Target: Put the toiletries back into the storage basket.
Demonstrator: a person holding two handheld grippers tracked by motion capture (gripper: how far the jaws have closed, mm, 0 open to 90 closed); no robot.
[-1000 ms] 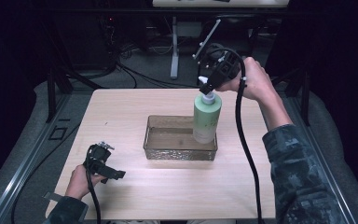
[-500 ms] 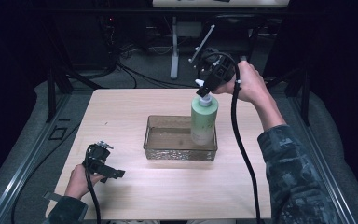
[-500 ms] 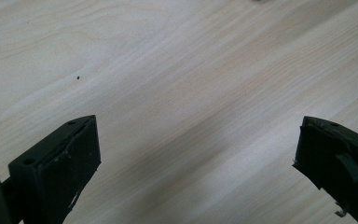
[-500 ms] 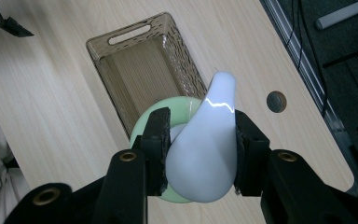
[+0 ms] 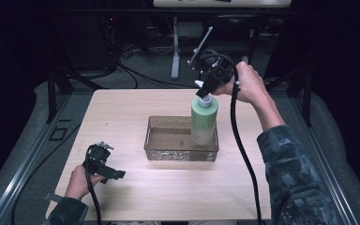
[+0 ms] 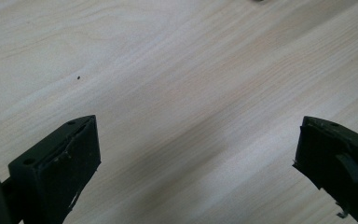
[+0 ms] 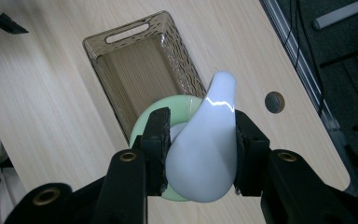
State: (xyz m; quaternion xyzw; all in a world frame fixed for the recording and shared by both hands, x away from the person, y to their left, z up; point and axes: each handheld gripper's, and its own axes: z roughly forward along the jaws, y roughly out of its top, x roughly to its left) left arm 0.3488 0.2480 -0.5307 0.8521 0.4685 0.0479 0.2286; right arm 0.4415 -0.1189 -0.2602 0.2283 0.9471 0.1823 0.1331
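Clamping white pump head [image 7: 205,154] of green bottle [image 5: 204,122], right hand-held gripper [image 5: 209,86] over clear tray [image 5: 180,152]; left hand-held gripper [image 5: 104,165] apart near tabletop [image 5: 122,108] front-left corner.

A pale wooden table [image 5: 136,108] stands among floor cables [image 5: 136,77].

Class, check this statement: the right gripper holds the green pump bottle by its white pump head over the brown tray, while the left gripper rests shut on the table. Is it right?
Not quite. The left gripper is open: the left gripper view shows its jaws wide apart over bare table. The rest stands: the right gripper holds the green pump bottle by its white pump head over the brown tray.
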